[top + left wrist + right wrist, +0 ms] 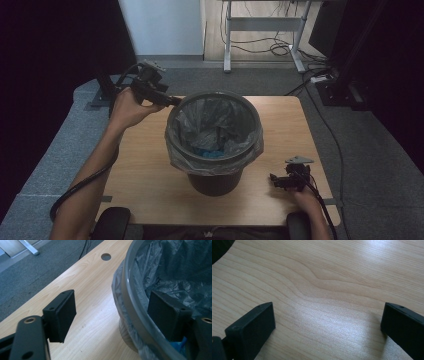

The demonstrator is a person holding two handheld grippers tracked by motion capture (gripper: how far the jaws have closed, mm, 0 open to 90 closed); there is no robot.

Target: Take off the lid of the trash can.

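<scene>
A dark grey waste bin [216,94] lined with a thin plastic bag [215,120] stands in the middle of the wooden table [145,165]. Something blue [207,152] lies at its bottom. My left gripper [175,101] is at the bin's far left rim. In the left gripper view its jaws straddle the rim [132,300]: one pad [61,315] is well outside over the table, the other [167,315] is inside against the bag, and the gripper [113,315] is open. My right gripper [272,178] rests low by the bin's right side, open over bare wood [327,325].
The table has a round cable hole [106,256] beyond the bin. Behind the table stand a white desk frame [260,22] and loose cables [280,47] on the grey carpet. Dark curtains close off both sides.
</scene>
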